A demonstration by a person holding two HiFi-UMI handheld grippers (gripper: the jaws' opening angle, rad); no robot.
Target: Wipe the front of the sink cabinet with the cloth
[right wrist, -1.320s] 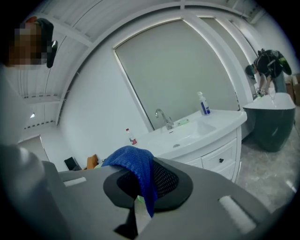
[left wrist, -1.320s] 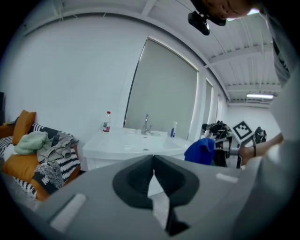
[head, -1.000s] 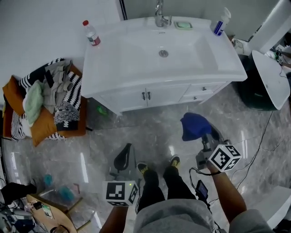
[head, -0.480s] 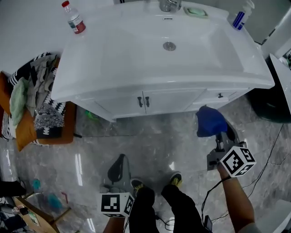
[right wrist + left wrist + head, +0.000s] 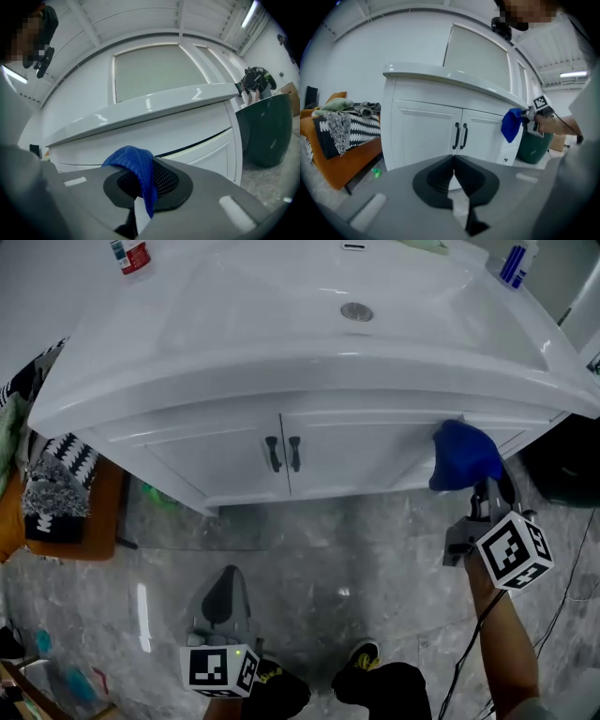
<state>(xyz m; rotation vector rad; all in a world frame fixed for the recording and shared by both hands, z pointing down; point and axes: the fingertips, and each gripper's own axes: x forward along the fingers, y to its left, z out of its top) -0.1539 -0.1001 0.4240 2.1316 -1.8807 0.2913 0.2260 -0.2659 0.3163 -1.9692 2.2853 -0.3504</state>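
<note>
blue cloth held up to the cabinet's right side

the right gripper (image 5: 480, 489) is clamped on a blue woven cloth (image 5: 464, 454), and the right gripper view shows the fabric pinched between its jaws and draped over them (image 5: 139, 186). in the head view the cloth sits in front of the right part of the white sink cabinet (image 5: 206, 460), just under the overhanging basin rim and to the right of the double doors. from these angles i cannot tell whether it touches the panel. the left gripper view shows the same cloth (image 5: 512, 124) hanging beside the cabinet front, to the right of the pair of dark vertical door handles (image 5: 460, 136).

the left gripper (image 5: 225, 589) is held low and well apart from the cabinet, above the grey marbled floor (image 5: 337, 549). its jaws meet in a closed line with nothing between them (image 5: 453, 180).

the basin's round metal drain (image 5: 356, 311) lies above the doors. a clear plastic bottle with a red label (image 5: 129, 253) stands at the far left of the counter, and a blue bottle (image 5: 514, 263) at the far right. to the left of the cabinet, a black-and-white patterned textile (image 5: 52, 486) lies on an orange seat (image 5: 94, 521). a dark green bin (image 5: 533, 146) stands past the cabinet's right end
</note>
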